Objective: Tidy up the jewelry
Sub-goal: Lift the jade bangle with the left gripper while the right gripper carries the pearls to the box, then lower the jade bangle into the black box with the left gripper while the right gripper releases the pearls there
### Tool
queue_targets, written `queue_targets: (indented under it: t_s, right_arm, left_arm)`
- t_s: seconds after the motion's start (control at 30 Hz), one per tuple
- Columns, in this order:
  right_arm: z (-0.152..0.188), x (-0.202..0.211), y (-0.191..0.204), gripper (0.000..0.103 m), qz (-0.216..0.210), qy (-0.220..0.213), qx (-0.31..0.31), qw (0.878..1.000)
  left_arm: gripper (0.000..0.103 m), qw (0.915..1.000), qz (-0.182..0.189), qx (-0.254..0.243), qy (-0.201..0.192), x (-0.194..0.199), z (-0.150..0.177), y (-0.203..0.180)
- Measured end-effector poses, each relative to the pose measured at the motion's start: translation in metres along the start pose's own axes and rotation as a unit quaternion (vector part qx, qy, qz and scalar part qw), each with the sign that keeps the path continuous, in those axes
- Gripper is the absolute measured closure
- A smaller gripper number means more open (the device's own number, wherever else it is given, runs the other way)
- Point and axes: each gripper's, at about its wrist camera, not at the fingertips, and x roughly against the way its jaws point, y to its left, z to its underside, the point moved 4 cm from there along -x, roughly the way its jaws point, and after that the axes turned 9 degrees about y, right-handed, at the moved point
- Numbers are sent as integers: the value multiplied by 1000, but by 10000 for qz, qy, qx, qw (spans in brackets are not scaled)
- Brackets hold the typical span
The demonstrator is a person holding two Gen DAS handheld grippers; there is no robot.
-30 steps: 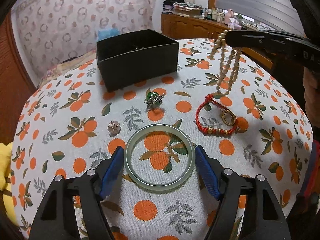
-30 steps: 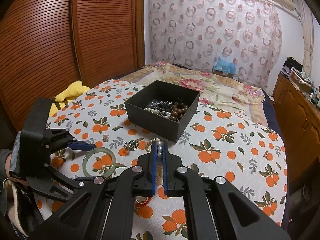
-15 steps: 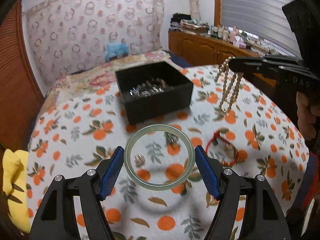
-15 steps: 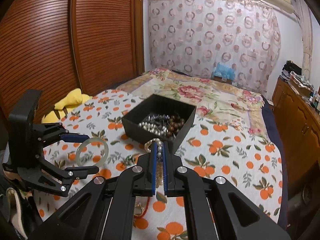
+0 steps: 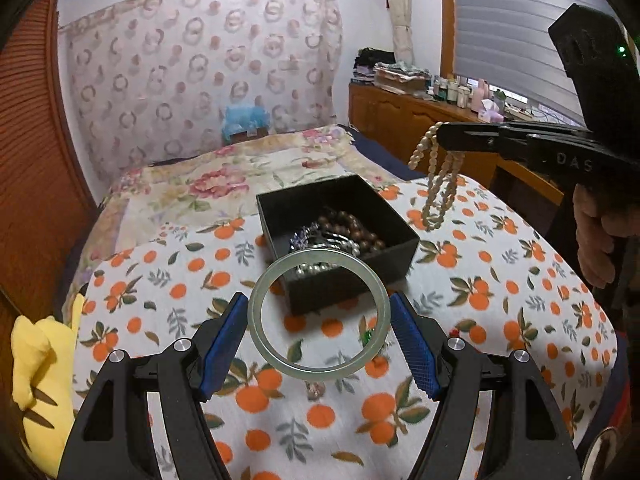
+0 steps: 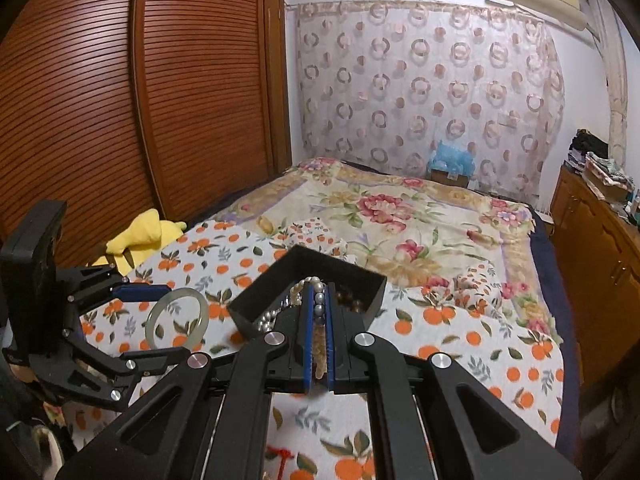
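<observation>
My left gripper (image 5: 319, 318) is shut on a pale green jade bangle (image 5: 260, 332) and holds it in the air just before the black jewelry box (image 5: 396, 232). The bangle (image 6: 178, 320) and left gripper (image 6: 152, 320) also show in the right wrist view. My right gripper (image 6: 317, 294) is shut on a pearl necklace (image 6: 319, 300), which hangs in loops (image 5: 438, 184) to the right of the box, above the cloth. The box (image 6: 360, 280) holds brown beads (image 5: 352, 224) and silvery chains (image 5: 316, 240).
The orange-print cloth (image 5: 500, 292) covers the surface on a bed. A green-stone piece (image 5: 366, 336) and a small pink piece (image 5: 316, 390) lie on the cloth below the bangle. A yellow soft toy (image 5: 36, 364) lies at the left edge. A wooden dresser (image 5: 404, 112) stands at the right.
Both grippers have risen and moved toward the box. The bangle has been lifted off the cloth and now hangs in front of the box; the necklace is higher and closer to it.
</observation>
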Motion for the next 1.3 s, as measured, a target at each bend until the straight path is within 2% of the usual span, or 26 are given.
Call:
queue_targets:
  t_s: [0.33,0.73,0.83,1.07,1.3]
  right_arm:
    - [-8,-34,-5,97,-225,82,68,9997]
    - [10,-80,-13,96,-524,383,-126,9978]
    - [13,-83,-13,96,-587,344,-192,9975]
    - [13,-69,-24,96,-375,27,-307,9988]
    - [18,-68,-44,96,-72,-55,-504,9987]
  left_arm:
    - [34,9999,-83,11,-75,-11,-24,6]
    - [34,9999,-34,107,-62,-32,-49,20]
    - [34,9999,7,111,-44,-38,-54,22]
    - [34,9999,-38,36,107,-61,-67,23]
    - [34,9993,-120,-200,284,-86,-77,9]
